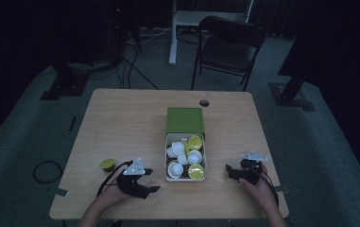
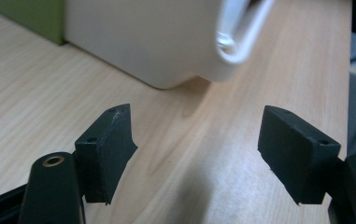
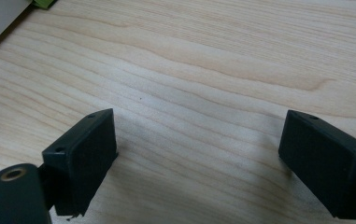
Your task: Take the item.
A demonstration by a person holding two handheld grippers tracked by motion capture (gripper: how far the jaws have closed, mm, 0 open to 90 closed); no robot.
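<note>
The white rectangular plastic tray (image 1: 185,178) stands at the centre of the light wooden bench (image 1: 121,123), its far end touching a green box lid (image 1: 185,120). The tray holds several small capsules, some lying with white bodies up (image 1: 175,168), others showing yellow-green foil tops (image 1: 196,172). One yellow-green capsule (image 1: 107,164) lies alone on the bench, left of the tray and just beside the left gripper (image 1: 145,180).

Left gripper: jaws spread wide, nothing between them. It rests low on the bench, aimed at the near corner of the tray (image 2: 157,51).

Right gripper (image 1: 231,172): jaws spread wide, nothing held. It rests to the right of the tray, clear of it, with bare bench between its jaws in the right gripper view (image 3: 199,172).

Task status, judged from the layout: most capsules are already in the tray. One capsule remains outside. Whether it has been taken out or awaits loading cannot be told. Neither gripper is engaged with any capsule.
</note>
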